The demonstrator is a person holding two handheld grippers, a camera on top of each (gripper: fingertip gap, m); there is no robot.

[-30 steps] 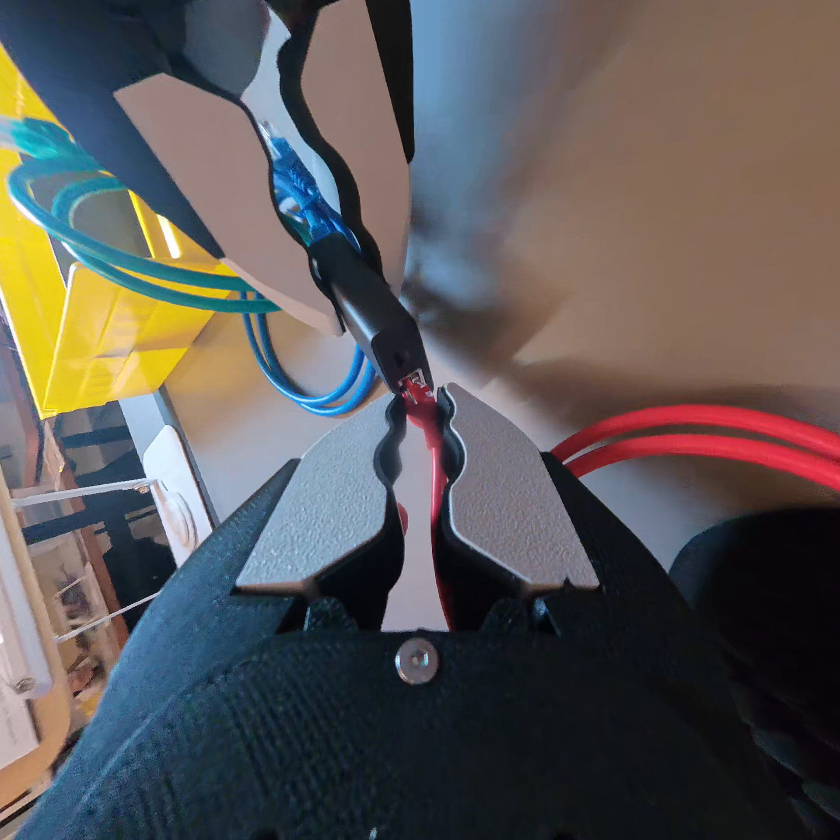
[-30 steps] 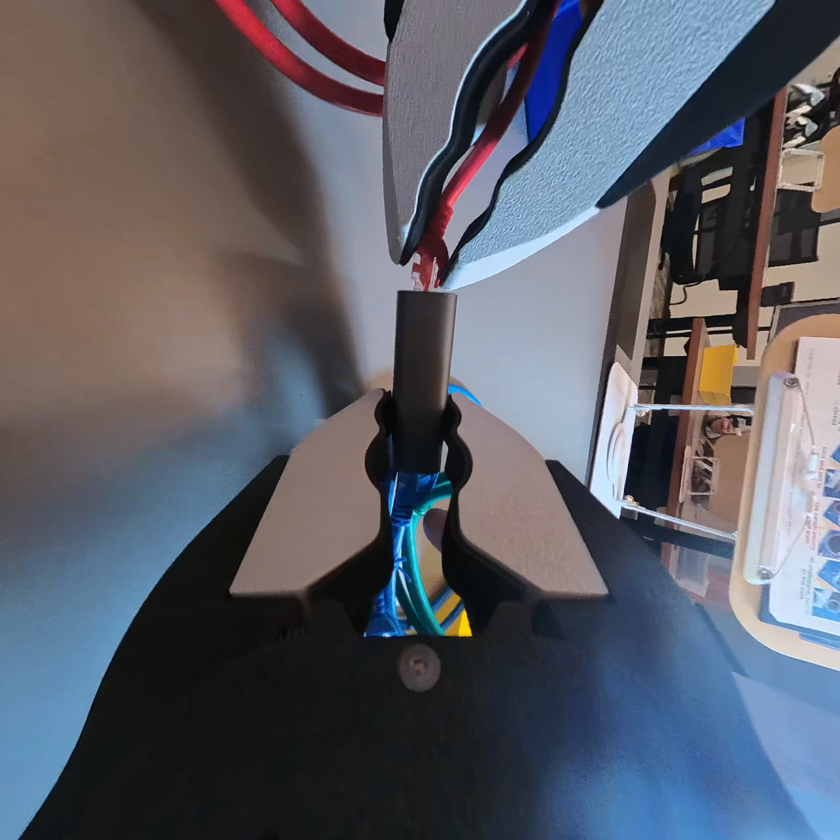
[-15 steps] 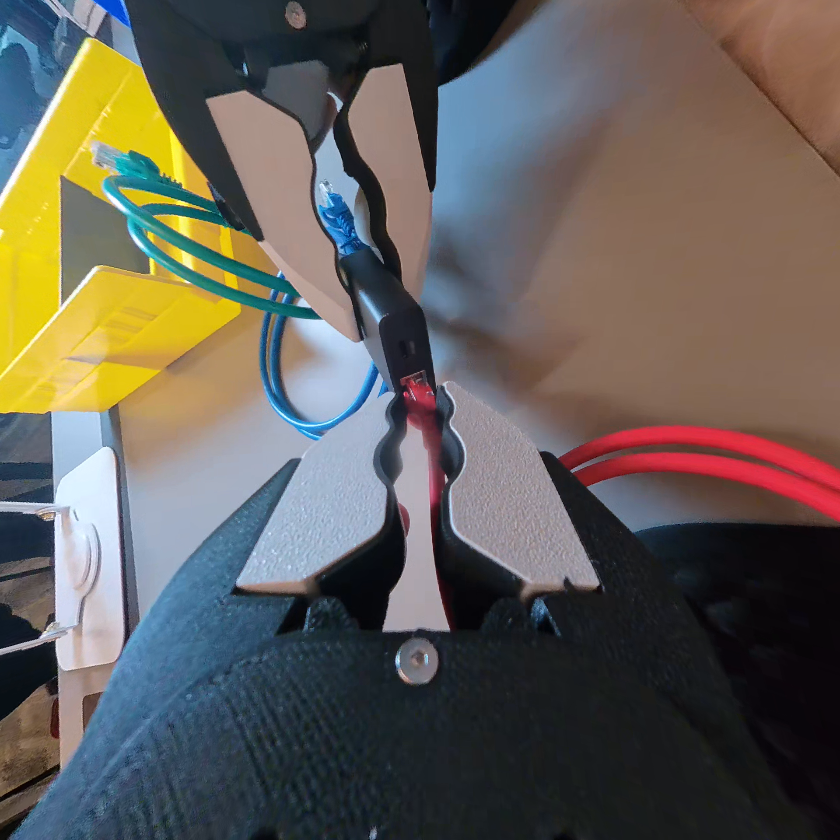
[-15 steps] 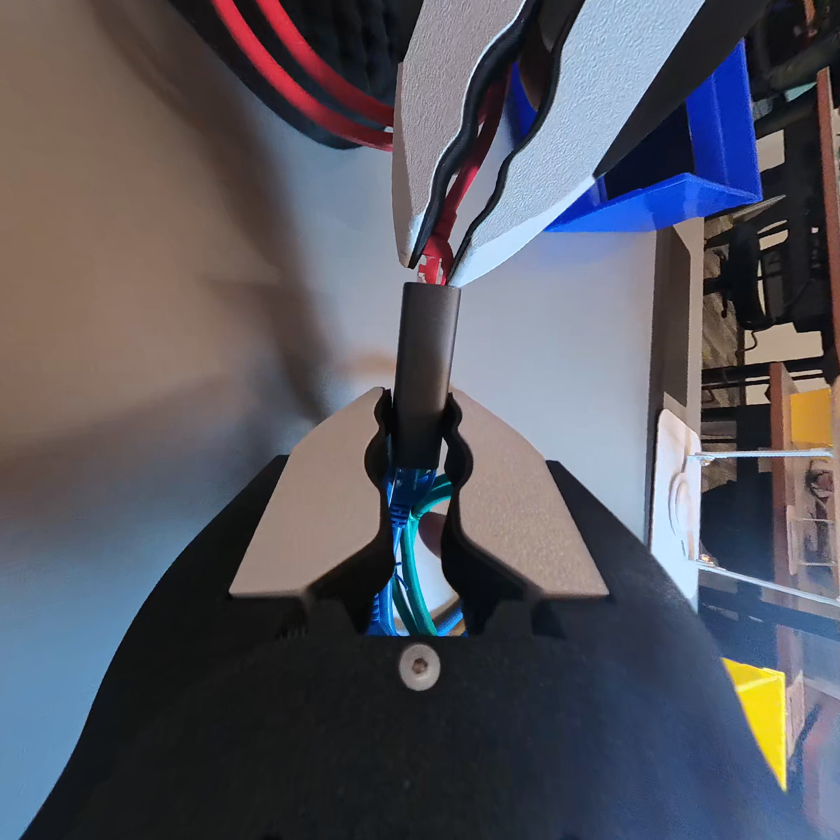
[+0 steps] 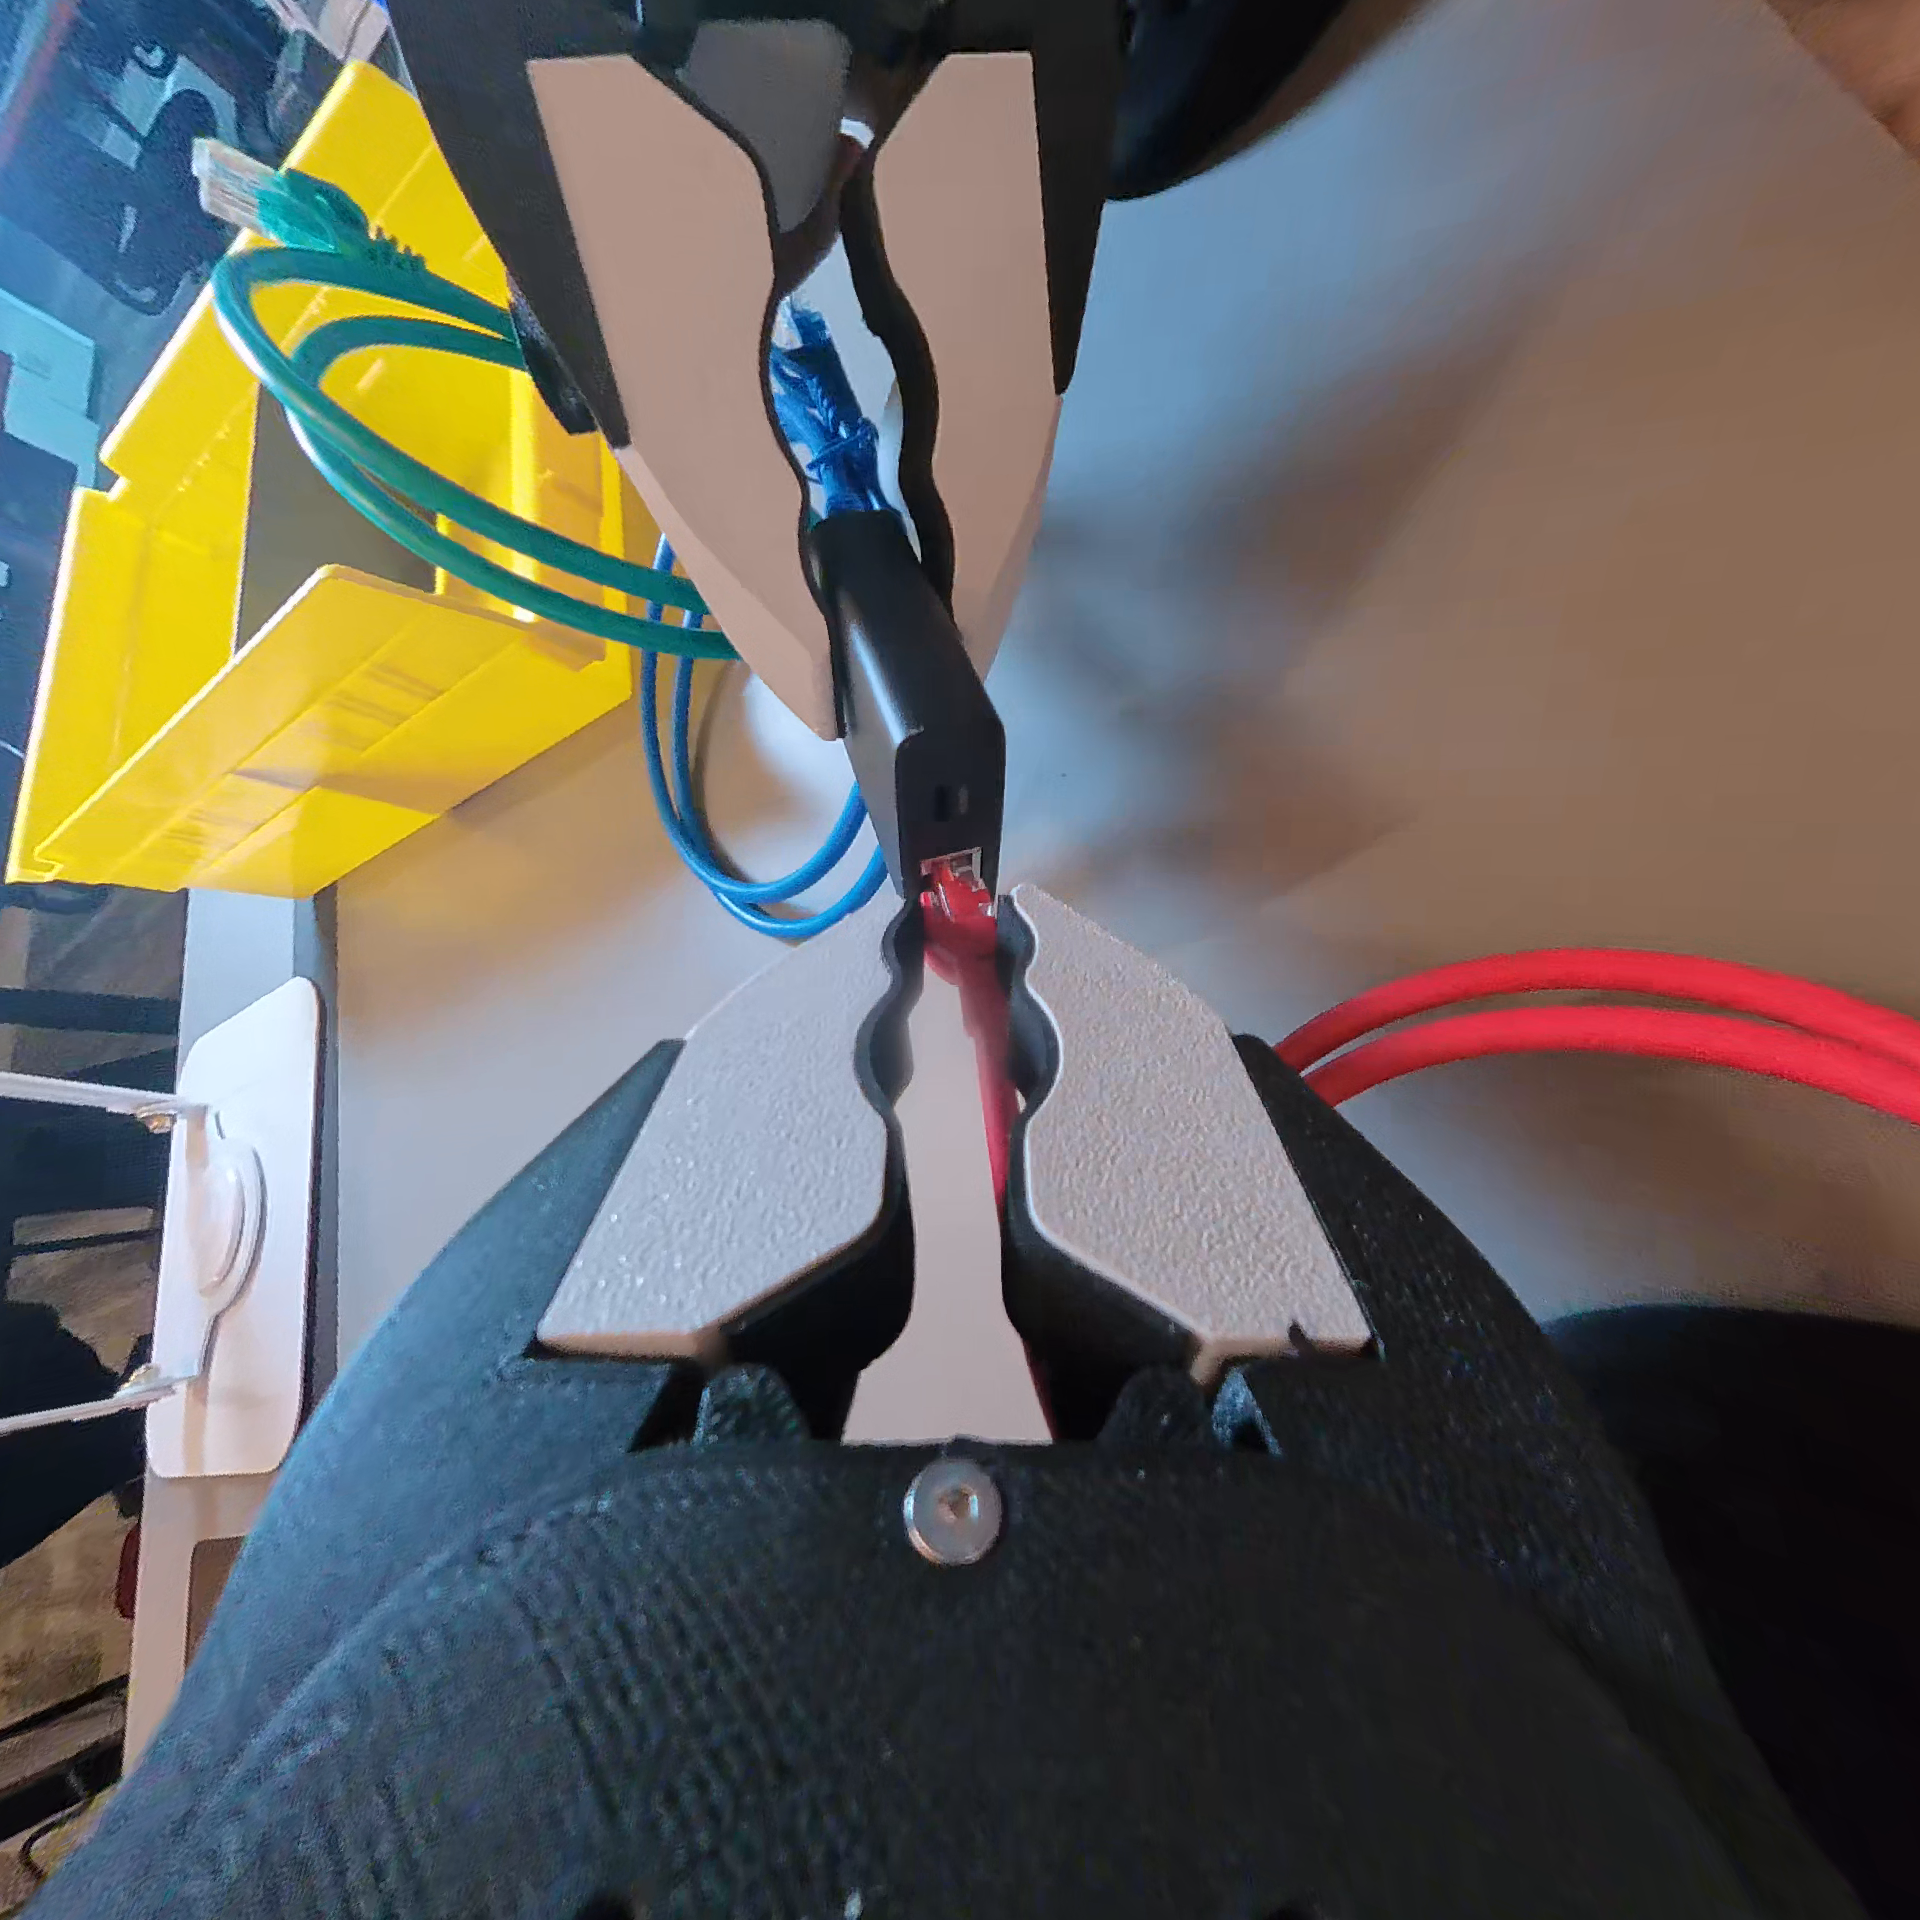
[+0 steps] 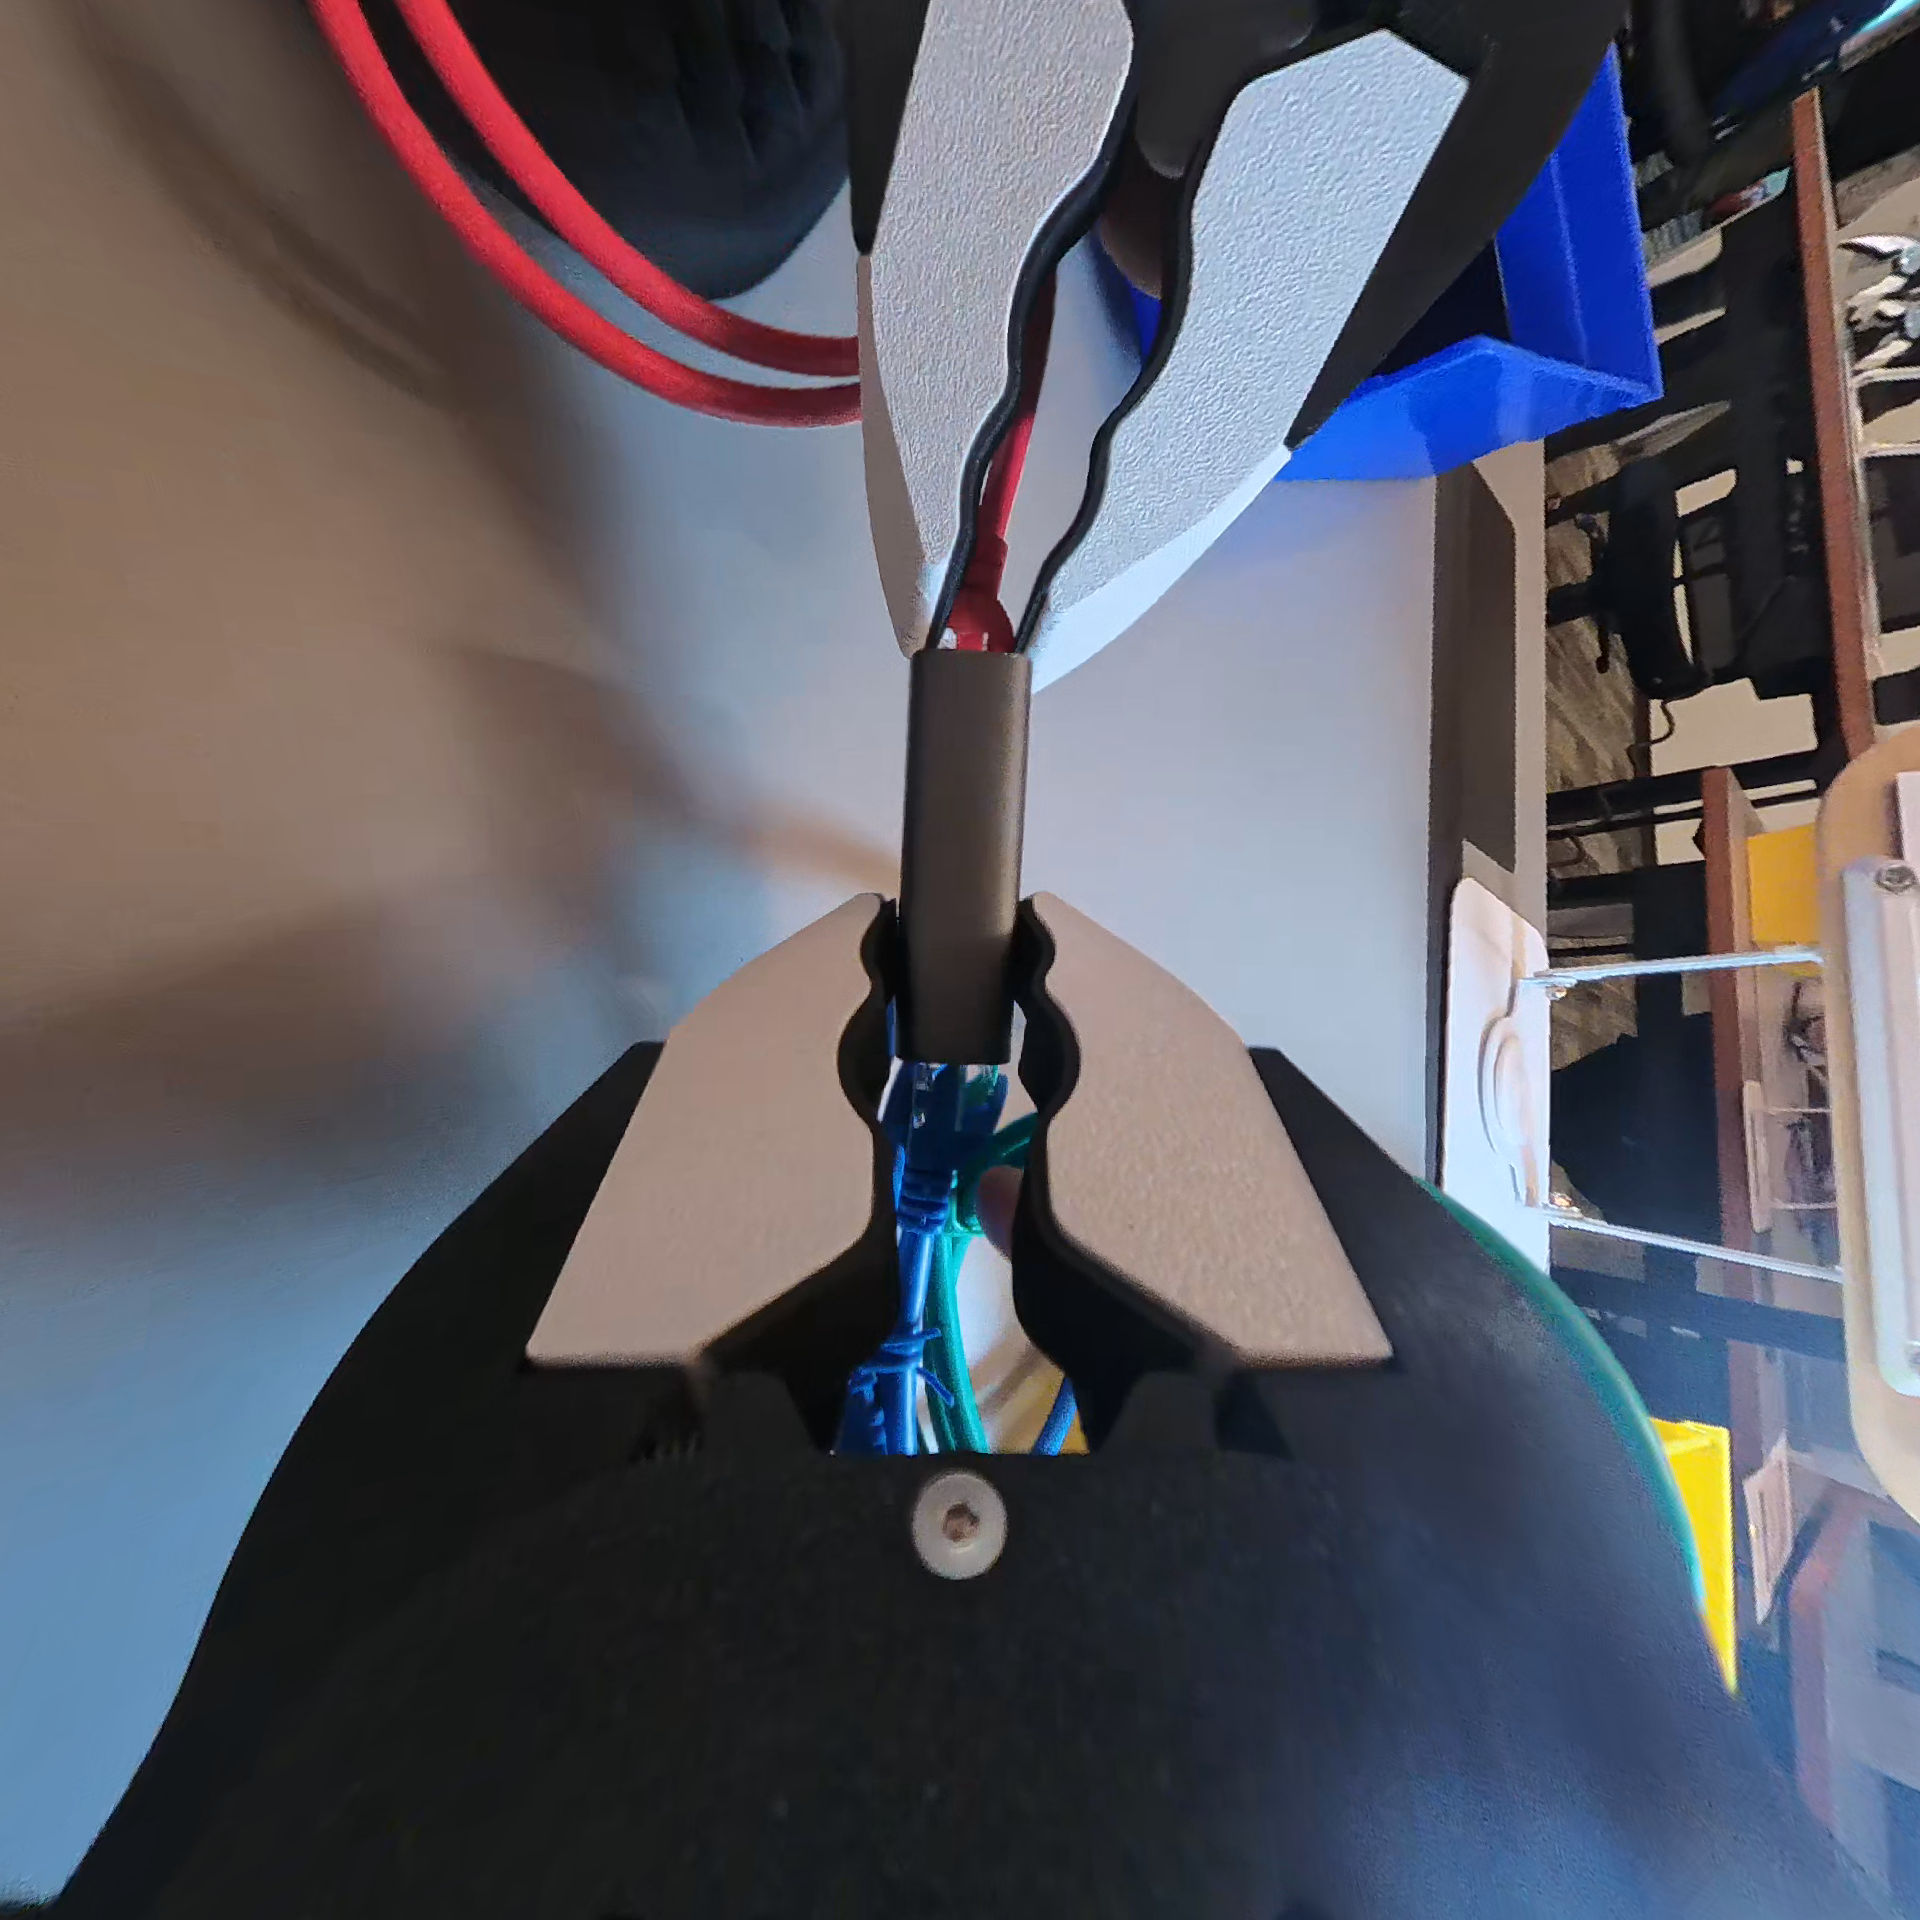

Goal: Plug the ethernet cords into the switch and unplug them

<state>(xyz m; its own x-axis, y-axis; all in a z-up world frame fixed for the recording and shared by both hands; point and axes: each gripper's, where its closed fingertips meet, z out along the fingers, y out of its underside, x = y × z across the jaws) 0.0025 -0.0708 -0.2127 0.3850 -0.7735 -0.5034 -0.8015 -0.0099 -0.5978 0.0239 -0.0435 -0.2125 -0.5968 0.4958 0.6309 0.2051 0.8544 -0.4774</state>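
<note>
My left gripper point(image 5: 961, 914) is shut on the red ethernet cord point(image 5: 982, 1029), with the red plug's tip inside a port of the small black switch point(image 5: 914, 707). My right gripper point(image 6: 956, 935) is shut on the black switch point(image 6: 961, 831) and holds it above the table, facing the left gripper. A blue cord point(image 6: 920, 1174) and a green cord point(image 6: 971, 1247) are plugged into the switch's near end, between my right fingers. In the right wrist view the left gripper point(image 6: 971, 639) presses the red plug point(image 6: 982, 623) against the switch's far end. The red cord loops away point(image 5: 1558, 997).
A yellow bin point(image 5: 260, 644) stands at the left, with a green cord loop point(image 5: 416, 457) and its loose plug point(image 5: 260, 197) over it. A blue bin point(image 6: 1538, 343) sits near the table's edge. A white mount point(image 5: 229, 1226) is fixed at the table edge point(image 5: 312, 1039). My right fingertips sit around 4 centimetres from my left ones.
The red plug has gone deeper into the switch port. Both grippers have turned together, so the yellow and blue bins have shifted in view.
</note>
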